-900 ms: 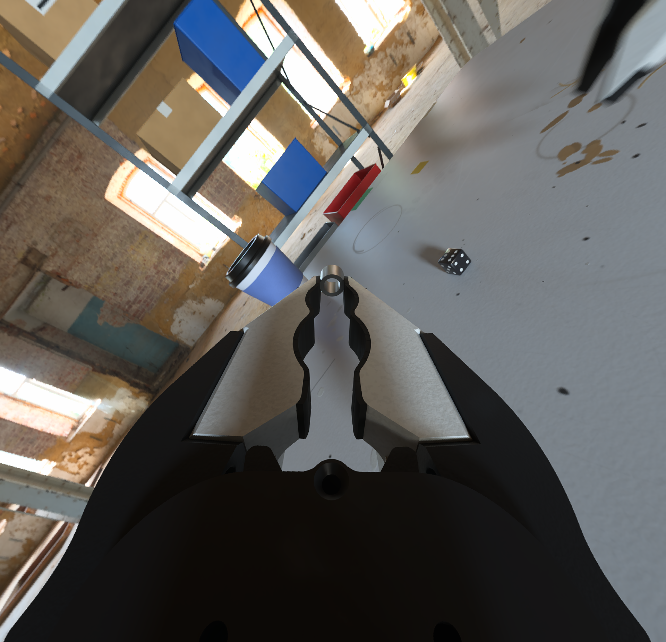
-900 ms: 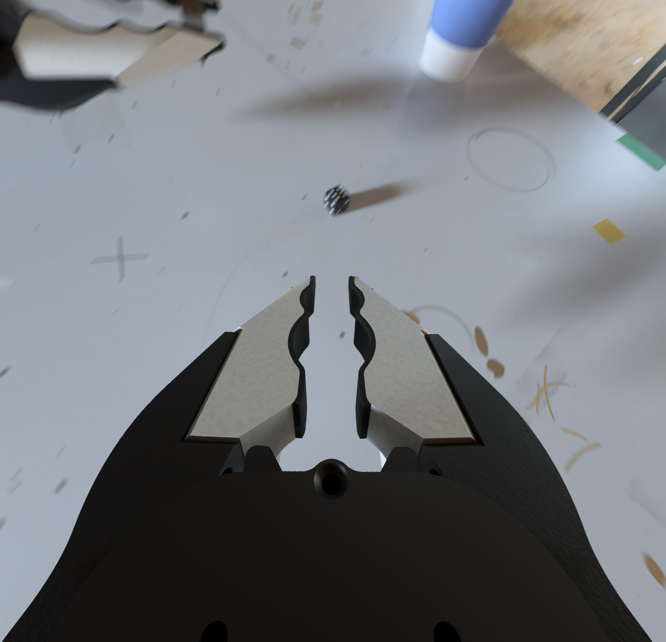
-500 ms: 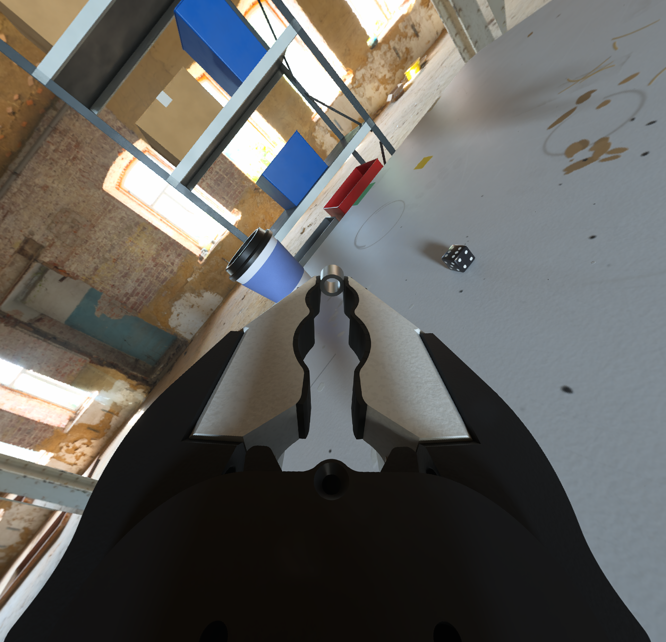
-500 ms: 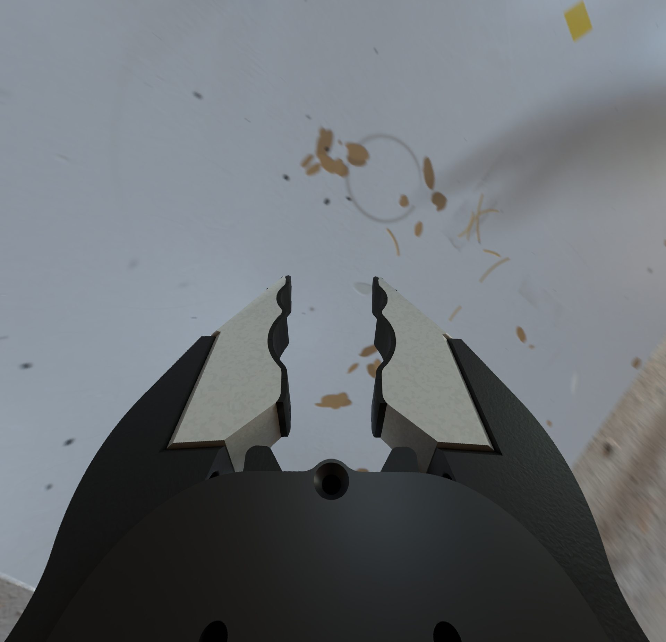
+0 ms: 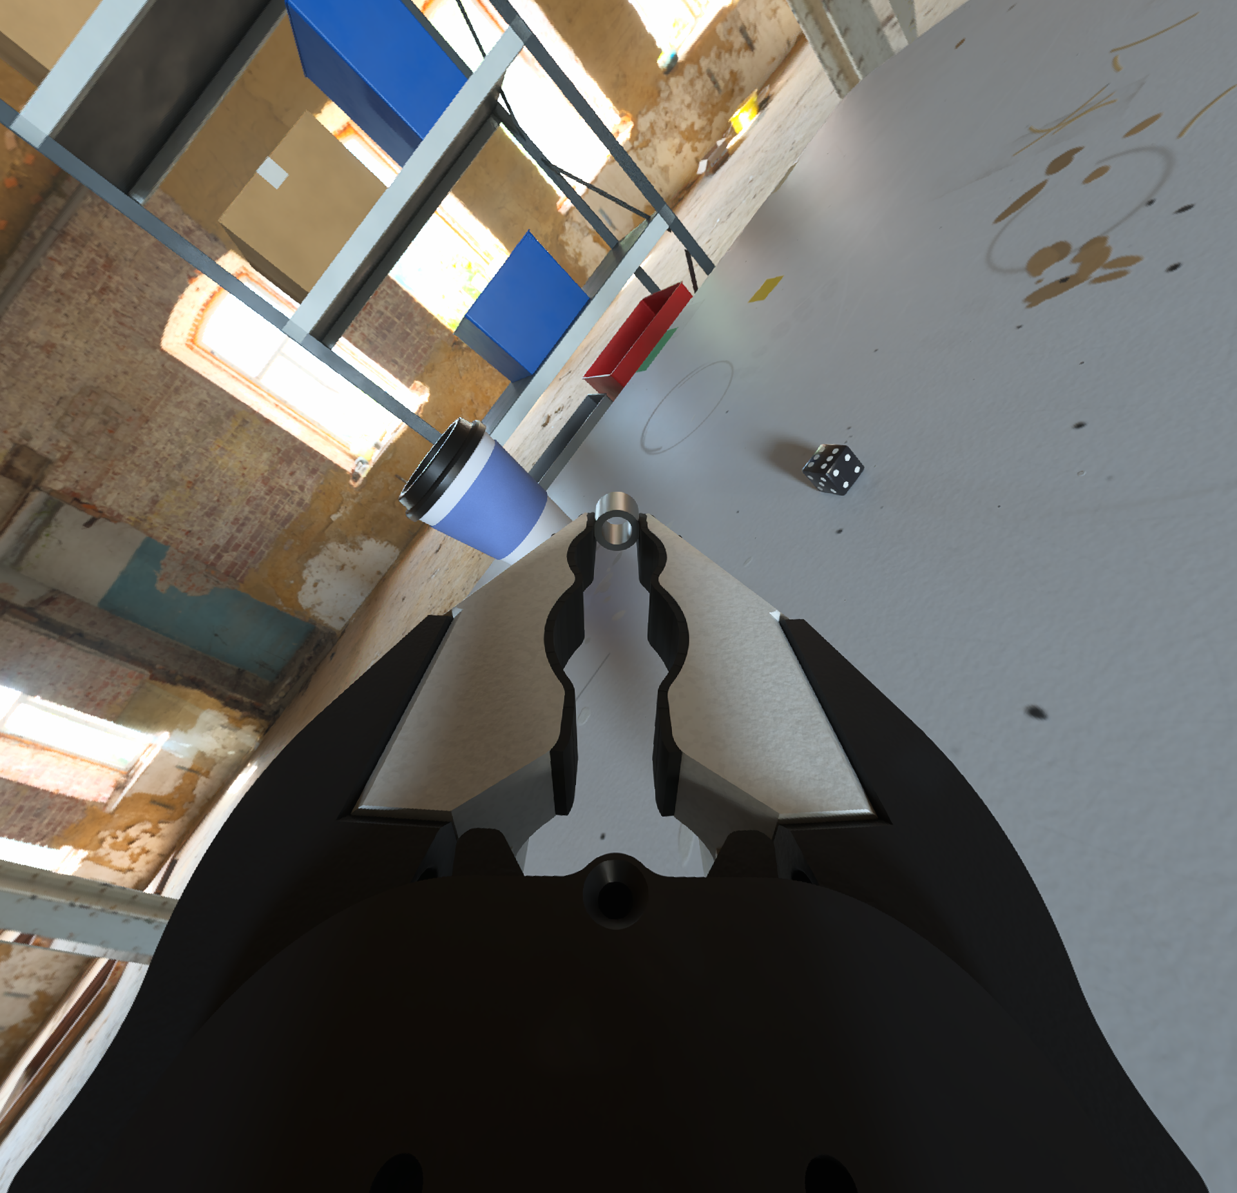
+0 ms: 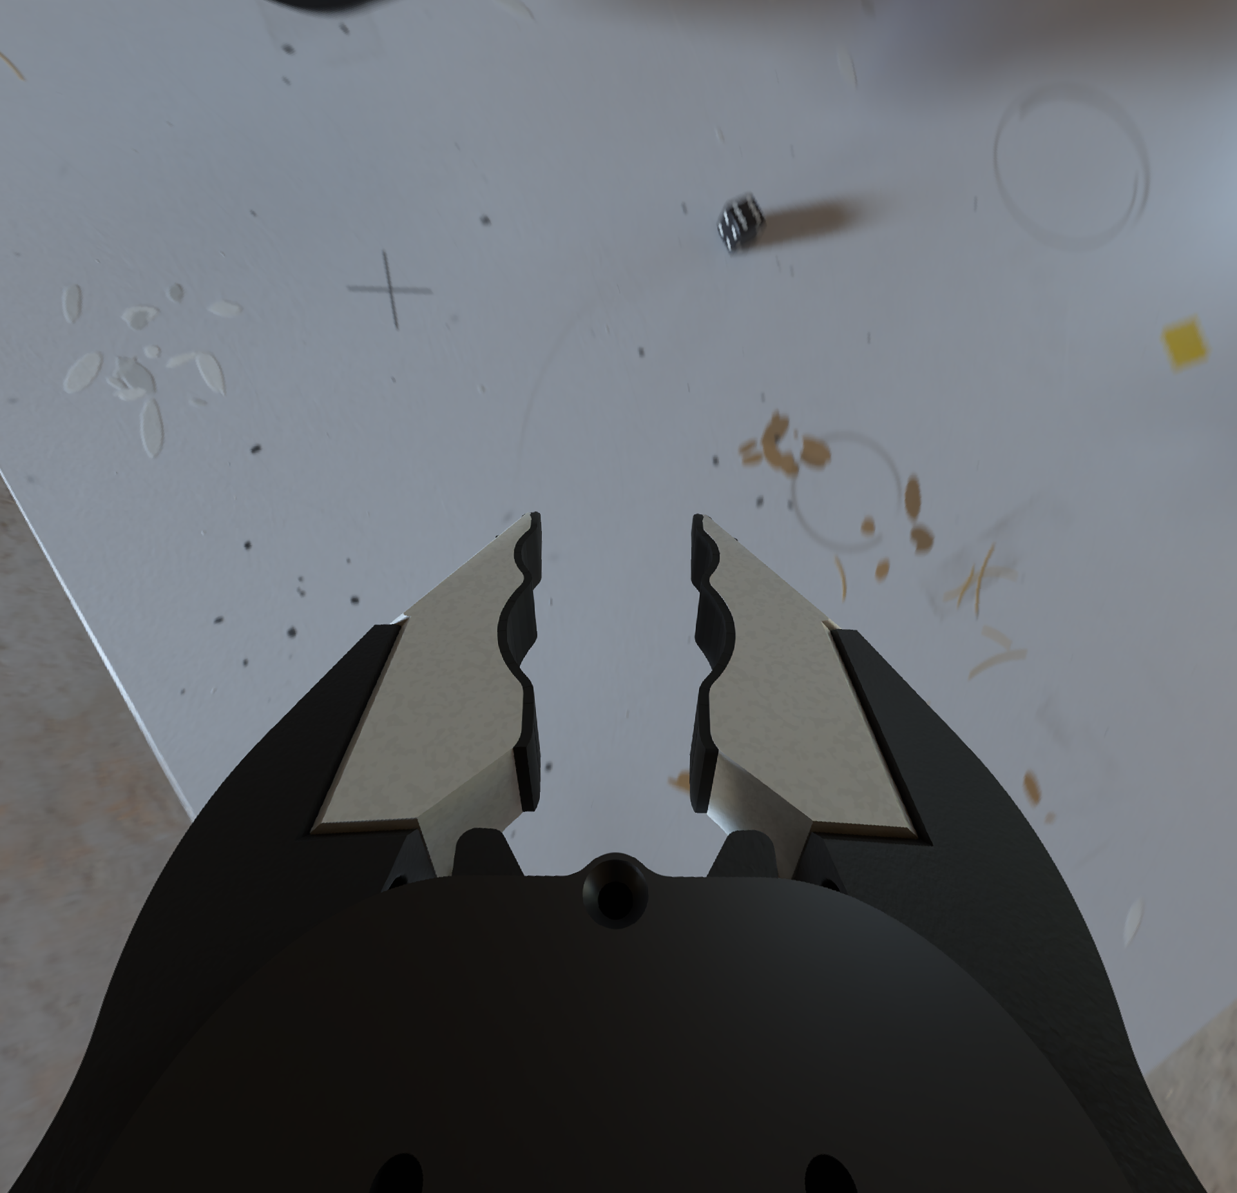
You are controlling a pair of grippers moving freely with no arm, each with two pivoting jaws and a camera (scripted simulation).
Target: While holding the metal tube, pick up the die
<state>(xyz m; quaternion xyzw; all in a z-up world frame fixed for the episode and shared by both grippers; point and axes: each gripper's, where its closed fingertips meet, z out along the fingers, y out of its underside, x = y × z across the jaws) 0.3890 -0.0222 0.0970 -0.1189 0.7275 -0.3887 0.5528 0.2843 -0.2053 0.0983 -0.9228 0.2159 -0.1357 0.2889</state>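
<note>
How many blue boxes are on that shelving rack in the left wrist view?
2. One large blue box sits on a higher shelf, and a smaller blue box sits lower, just beside the red bin. Others may lie outside the view.

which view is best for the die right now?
Left wrist view: the die is sharp, its white pips distinct, lying free on the table. In the right wrist view it is motion-blurred, far ahead of the open right tongs.

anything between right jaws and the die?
No object. In the right wrist view, only bare table with specks lies between the open right gripper and the die.
</note>
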